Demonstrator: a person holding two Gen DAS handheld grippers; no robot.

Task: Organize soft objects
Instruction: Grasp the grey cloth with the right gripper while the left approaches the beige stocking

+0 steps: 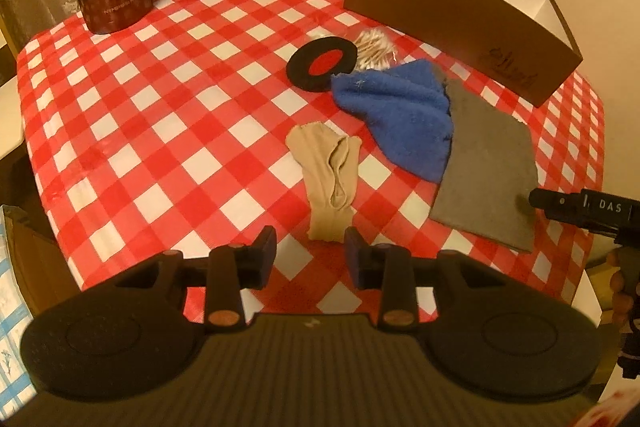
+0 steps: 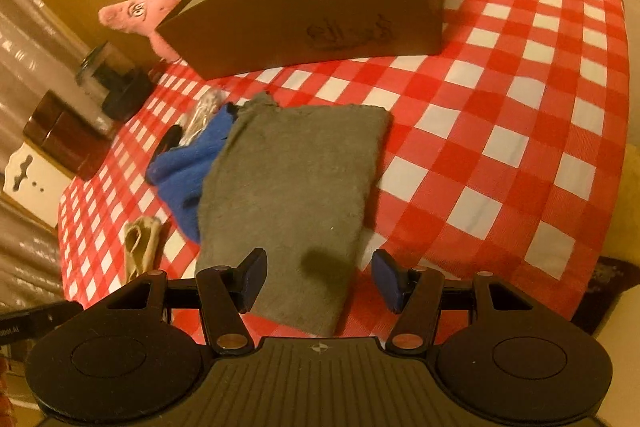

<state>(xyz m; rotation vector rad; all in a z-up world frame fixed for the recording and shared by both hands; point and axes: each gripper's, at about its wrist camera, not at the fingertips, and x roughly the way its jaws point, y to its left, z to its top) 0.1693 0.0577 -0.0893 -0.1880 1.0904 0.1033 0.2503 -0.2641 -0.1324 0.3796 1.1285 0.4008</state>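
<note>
**Grippers and hand: pose and state**

Left gripper (image 1: 310, 253): tilted steeply down, jaws parted with a moderate gap, nothing between the pads, blue pads facing each other.

Right gripper (image 2: 319, 277): angled down, jaws parted wider than the left's, nothing pinched between the pads. Its black tip shows at the right edge of the left wrist view.

Hand (image 1: 618, 287): fingers curled around the right gripper's handle, mostly cut off by the frame edge.

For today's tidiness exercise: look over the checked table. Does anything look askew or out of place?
Yes. The blue towel lies crumpled, partly overlapping the grey cloth. The beige stocking is bunched by itself. A bundle of cotton swabs sits loose beside the black ring.
</note>
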